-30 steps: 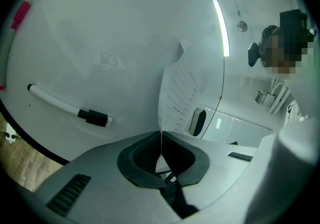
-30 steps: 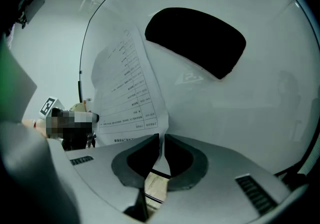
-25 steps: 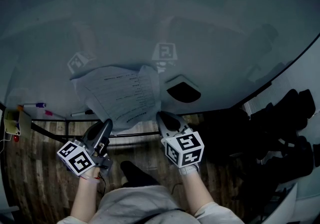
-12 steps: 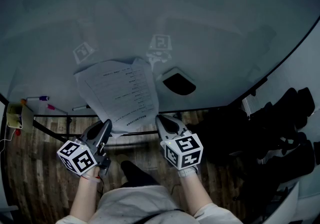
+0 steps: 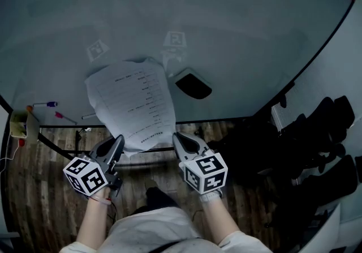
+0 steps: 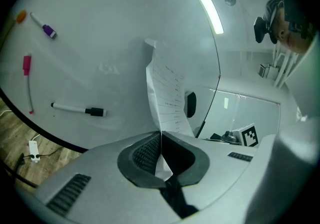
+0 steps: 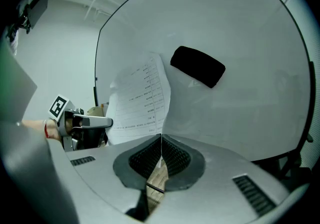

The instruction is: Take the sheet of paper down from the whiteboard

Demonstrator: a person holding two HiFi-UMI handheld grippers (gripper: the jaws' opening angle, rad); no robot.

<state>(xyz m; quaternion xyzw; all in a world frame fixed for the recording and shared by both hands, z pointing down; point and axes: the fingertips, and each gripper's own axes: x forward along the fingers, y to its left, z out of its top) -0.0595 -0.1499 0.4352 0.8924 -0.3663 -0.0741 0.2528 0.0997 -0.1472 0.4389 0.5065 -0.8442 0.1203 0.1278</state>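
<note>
We are pinching the lower edge of the sheet of paper (image 5: 133, 102) between the pressed-together fingers of the left gripper (image 6: 161, 138) and the right gripper (image 7: 161, 140), its top lying against the whiteboard (image 5: 226, 20), so pulling unevenly is probably risking a tear.

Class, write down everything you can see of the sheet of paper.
The sheet of paper is white, thin and printed with short lines of dark text. It bows outward in front of the whiteboard. The left gripper and the right gripper are each shut on a bottom corner. Whether its top edge touches the board is unclear.
</note>
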